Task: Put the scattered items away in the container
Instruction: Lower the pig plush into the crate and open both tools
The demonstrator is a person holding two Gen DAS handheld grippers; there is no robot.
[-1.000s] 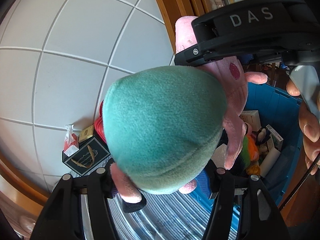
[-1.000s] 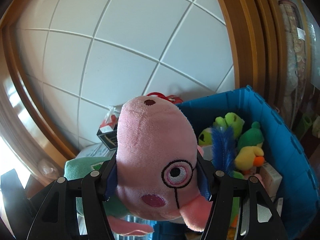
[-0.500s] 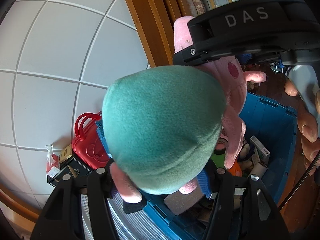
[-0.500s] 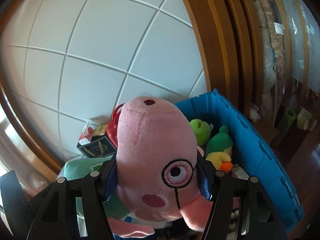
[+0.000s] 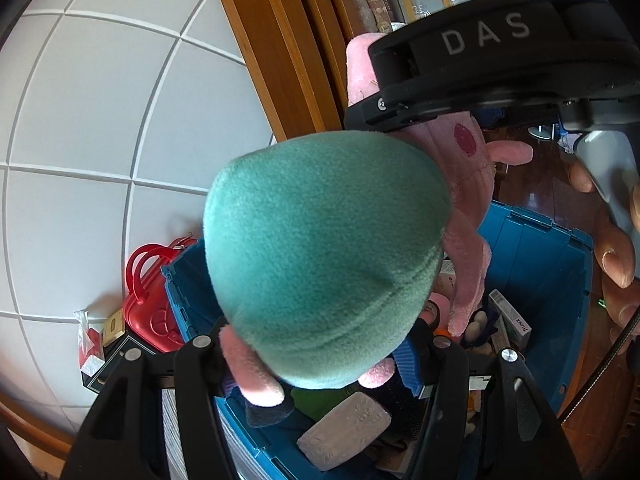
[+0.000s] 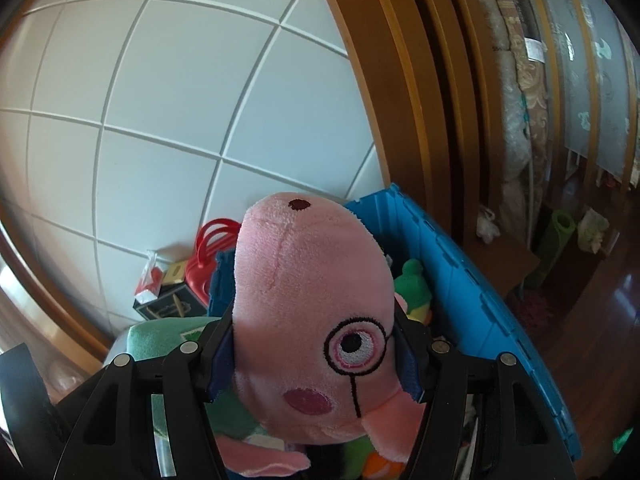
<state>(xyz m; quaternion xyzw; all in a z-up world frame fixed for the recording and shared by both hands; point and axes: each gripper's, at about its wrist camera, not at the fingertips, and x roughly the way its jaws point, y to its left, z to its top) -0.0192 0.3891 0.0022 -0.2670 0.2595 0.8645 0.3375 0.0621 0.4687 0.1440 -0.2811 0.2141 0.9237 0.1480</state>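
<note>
Carried from beside the blue bin [image 5: 532,248] to above it, one pink pig plush [image 6: 316,312], snout toward 12 o'clock, is clamped at its head by the right gripper [image 6: 316,356] and at its green body by the left gripper [image 5: 320,344], over white tiled flooring [image 6: 160,92], with wooden door framing [image 6: 400,80] at 1 o'clock.

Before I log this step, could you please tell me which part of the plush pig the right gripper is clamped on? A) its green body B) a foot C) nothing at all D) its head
D: in the right wrist view the right gripper has its pads pressed on both sides of the plush pig's pink head, level with the eye, above the blue bin.
</note>
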